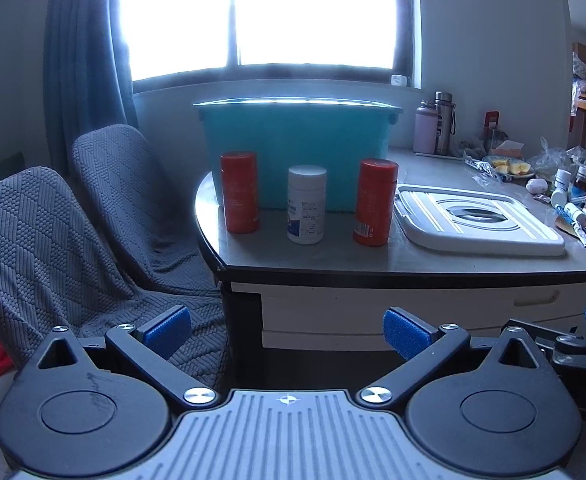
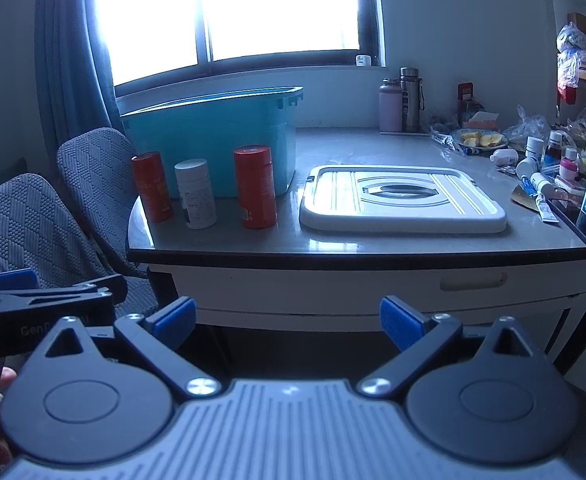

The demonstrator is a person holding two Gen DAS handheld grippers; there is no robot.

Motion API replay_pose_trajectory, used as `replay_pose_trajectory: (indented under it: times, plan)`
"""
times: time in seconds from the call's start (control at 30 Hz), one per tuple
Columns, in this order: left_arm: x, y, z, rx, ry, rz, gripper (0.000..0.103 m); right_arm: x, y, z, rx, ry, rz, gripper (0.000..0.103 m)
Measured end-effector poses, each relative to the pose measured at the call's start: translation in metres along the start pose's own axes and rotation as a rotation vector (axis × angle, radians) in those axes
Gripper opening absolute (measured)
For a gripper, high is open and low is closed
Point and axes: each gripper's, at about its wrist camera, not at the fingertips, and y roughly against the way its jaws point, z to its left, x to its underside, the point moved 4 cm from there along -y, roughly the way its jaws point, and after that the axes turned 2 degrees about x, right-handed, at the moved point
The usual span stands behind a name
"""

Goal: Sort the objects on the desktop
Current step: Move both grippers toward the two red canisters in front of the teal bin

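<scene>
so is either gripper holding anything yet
Nothing is held. The left gripper and right gripper are both open and empty, short of the table where the bottles stand.

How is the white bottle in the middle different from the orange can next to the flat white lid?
The white bottle is white with a printed label; the orange can is orange-red all over. The white bottle looks shorter; the orange can stands taller. The bottle sits mid-row, the can at the end nearest the lid. Both stand upright on the table before the blue bin.
</scene>
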Motion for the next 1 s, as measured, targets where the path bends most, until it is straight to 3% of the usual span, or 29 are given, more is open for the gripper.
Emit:
replay_pose_trajectory:
  times: [0.5,1.0]
  plan:
    - [-0.011,-0.011,0.003,-0.028,-0.02,-0.014,0.103,-0.004,-0.015,0.004,-0.008,0.008,-0.005,0.099]
    - [-0.037,-0.061,0.029,-0.05,-0.003,-0.013,0.103,-0.026,-0.06,0.019,-0.02,0.014,-0.025,0.1]
